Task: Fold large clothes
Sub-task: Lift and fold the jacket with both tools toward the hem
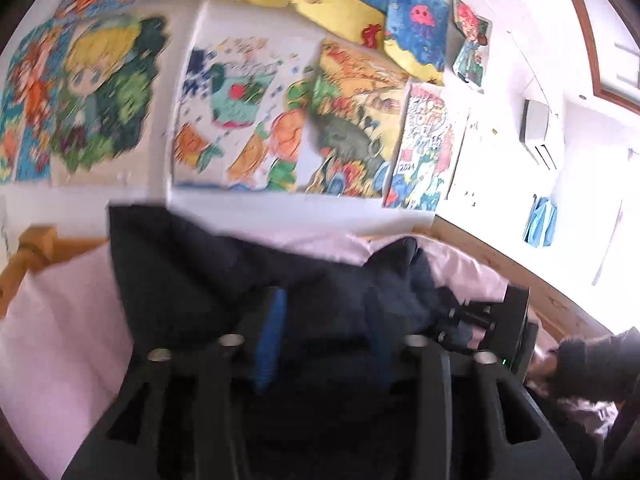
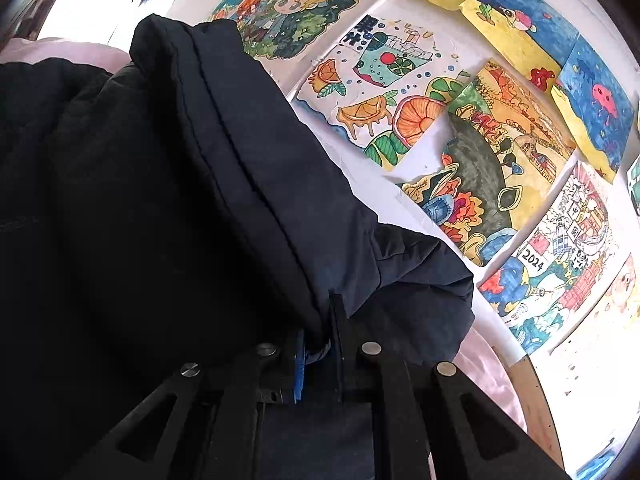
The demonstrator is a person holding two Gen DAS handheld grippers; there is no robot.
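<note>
Jacket (image 2: 180,200) pinched by its hem in the right tongs (image 2: 320,344), left tongs' (image 1: 324,336) grip unclear; padded bulk could slip free onto the bed (image 1: 60,340).

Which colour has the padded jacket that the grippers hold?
Dark navy, nearly black; the padded jacket shows best in the right wrist view.

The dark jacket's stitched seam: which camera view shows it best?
The right wrist view: the dark jacket fills it, sharp, with the seam plain. The left wrist view shows the jacket blurred, seam unreadable.

Both wrist views close behind dark jacket (image 1: 208,280), facing shared drawing-covered wall (image 2: 440,128)
</note>
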